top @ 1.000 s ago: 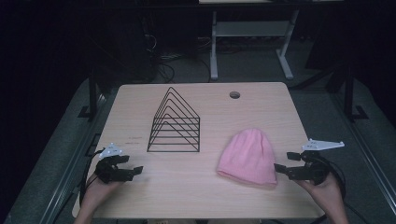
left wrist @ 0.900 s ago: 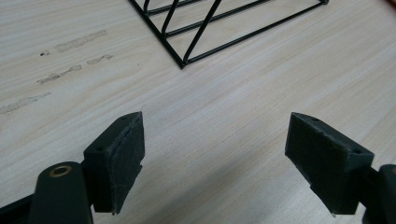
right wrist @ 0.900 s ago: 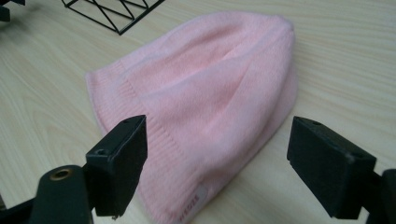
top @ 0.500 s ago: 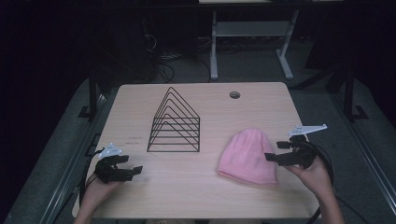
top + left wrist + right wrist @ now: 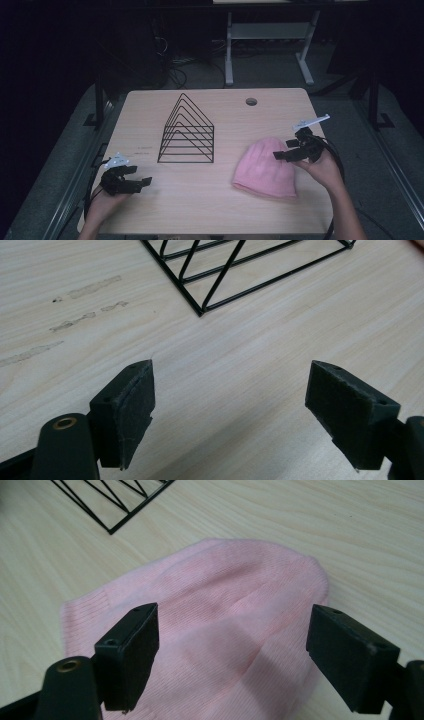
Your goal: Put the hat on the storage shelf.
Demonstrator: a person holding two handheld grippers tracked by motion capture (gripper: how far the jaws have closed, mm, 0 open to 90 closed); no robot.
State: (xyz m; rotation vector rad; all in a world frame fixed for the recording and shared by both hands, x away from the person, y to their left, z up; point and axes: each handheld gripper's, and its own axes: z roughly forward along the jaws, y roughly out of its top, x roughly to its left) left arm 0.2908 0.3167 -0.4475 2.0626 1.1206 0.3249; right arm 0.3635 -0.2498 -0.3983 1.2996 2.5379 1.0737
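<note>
A pink knitted beanie lies flat on the wooden table, right of centre. In the right gripper view the beanie spreads under the wide-apart jaws. My right gripper is open, hovering over the hat's upper right edge. A black wire triangular rack stands at the table's middle. My left gripper rests open near the front left corner, with bare wood between its jaws and the rack's corner ahead of it.
A round cable hole sits in the table's far right part. Beyond the far edge stands a white desk frame with cables on the dark floor. Faint scuff marks line the wood left of the rack.
My right gripper has moved left and forward from the table's right edge to above the beanie's edge. The left gripper has stayed put.
</note>
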